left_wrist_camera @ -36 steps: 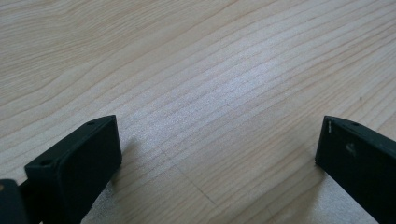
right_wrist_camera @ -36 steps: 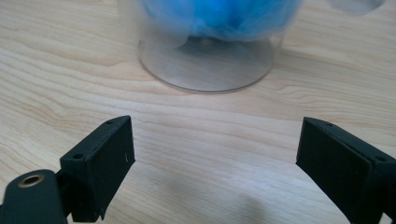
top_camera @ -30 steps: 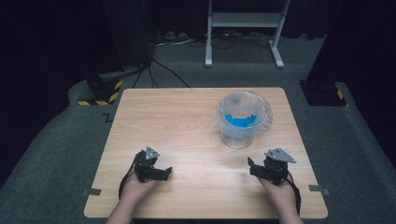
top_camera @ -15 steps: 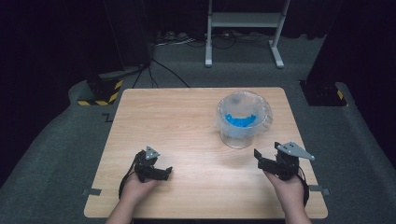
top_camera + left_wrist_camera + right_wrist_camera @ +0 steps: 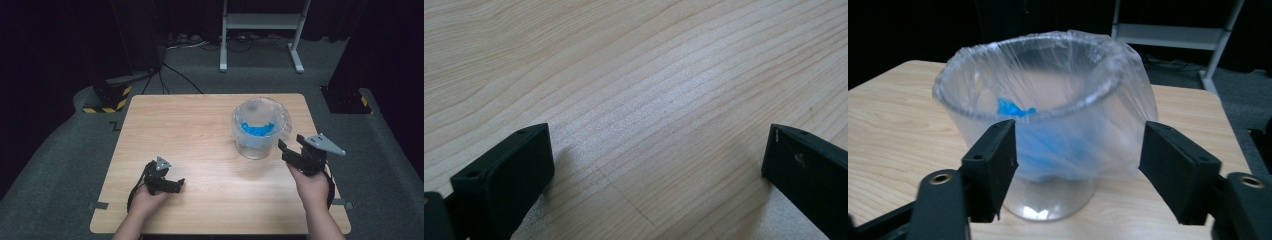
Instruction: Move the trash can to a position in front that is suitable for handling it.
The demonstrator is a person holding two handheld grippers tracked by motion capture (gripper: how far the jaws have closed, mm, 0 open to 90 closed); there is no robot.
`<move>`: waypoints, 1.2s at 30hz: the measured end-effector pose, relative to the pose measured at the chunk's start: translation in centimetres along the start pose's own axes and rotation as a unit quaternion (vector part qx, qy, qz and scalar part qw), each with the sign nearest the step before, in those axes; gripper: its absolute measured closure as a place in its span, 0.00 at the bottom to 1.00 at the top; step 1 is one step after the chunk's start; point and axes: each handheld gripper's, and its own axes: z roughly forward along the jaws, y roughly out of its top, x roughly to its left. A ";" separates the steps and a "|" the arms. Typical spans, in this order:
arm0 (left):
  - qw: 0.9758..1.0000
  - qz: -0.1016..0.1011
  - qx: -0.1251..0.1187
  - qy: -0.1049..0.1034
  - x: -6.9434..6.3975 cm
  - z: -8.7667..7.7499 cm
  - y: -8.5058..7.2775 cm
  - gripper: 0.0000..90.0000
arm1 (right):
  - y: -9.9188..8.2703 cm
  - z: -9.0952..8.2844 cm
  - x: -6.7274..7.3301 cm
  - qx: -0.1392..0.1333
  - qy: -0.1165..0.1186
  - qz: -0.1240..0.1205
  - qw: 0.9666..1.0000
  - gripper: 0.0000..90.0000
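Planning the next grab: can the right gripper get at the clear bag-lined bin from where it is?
Probably yes. The right gripper hangs beside the bin, jaws apart and aimed at it, with bare table between them and nothing in the way.

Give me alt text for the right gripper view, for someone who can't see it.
A clear plastic container lined with a thin clear bag, something blue inside, stands on a light wooden table. The right gripper is aimed at it, its two black jaws apart and holding nothing. Behind is a dark room with a grey metal stand.
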 end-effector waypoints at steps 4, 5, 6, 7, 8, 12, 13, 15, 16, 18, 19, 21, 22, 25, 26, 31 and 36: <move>1.000 -0.001 0.000 0.000 0.0 0.0 0.0 0.01 | 1.9 1.3 -0.3 0.013 -0.003 0.004 1.000 0.42; 1.000 -0.001 0.000 0.000 0.0 0.0 0.0 0.01 | 2.3 1.6 -0.4 0.015 -0.003 0.005 1.000 0.44; 1.000 -0.001 0.000 0.000 0.0 0.0 0.0 0.01 | 3.1 2.3 -0.6 0.019 -0.006 0.010 1.000 0.46; 1.000 -0.001 0.000 0.000 0.0 0.0 0.0 0.01 | 3.6 2.8 -0.7 0.021 -0.006 0.014 1.000 0.47; 1.000 -0.001 0.000 0.000 0.0 0.0 0.0 0.01 | 3.6 2.8 -0.7 0.021 -0.006 0.014 1.000 0.47; 1.000 -0.001 0.000 0.000 0.0 0.0 0.0 0.01 | 4.7 4.5 -1.2 0.032 -0.018 0.026 0.999 0.54; 1.000 -0.001 0.000 0.000 0.0 0.0 0.0 0.01 | 5.0 5.5 -1.4 0.045 -0.023 0.033 0.998 0.56; 1.000 -0.001 0.000 0.000 0.0 0.0 0.0 0.01 | 5.3 6.3 -1.6 0.055 -0.027 0.038 0.997 0.61; 1.000 -0.001 0.000 0.000 0.0 0.0 0.0 0.01 | 5.3 6.3 -1.6 0.055 -0.027 0.038 0.997 0.61; 1.000 -0.001 0.000 0.000 0.0 0.0 0.0 0.01 | 5.4 7.0 -1.8 0.064 -0.031 0.042 0.997 0.65; 1.000 -0.001 0.000 0.000 0.0 0.0 0.0 0.01 | 5.6 7.9 -2.0 0.078 -0.042 0.043 0.995 0.68; 1.000 0.000 0.000 -0.001 0.0 0.0 0.0 0.01 | 5.6 8.5 -2.3 0.088 -0.055 0.042 0.994 0.69; 1.000 0.000 0.000 -0.001 0.0 0.0 0.0 0.01 | 5.6 8.7 -2.4 0.091 -0.059 0.044 0.993 0.71; 1.000 0.000 0.000 -0.001 0.0 0.0 0.0 0.01 | 5.4 9.2 -2.8 0.102 -0.063 0.053 0.991 0.77; 1.000 0.000 0.000 -0.001 0.0 0.0 0.0 0.01 | 5.3 9.3 -2.8 0.107 -0.061 0.053 0.991 0.80; 1.000 0.001 0.001 0.000 0.0 0.0 0.1 0.01 | 5.2 9.2 -2.4 0.111 -0.057 0.043 0.991 0.90; 1.000 0.000 0.001 0.000 0.0 0.0 0.1 0.01 | 5.1 8.9 -1.7 0.116 -0.048 0.014 0.992 0.90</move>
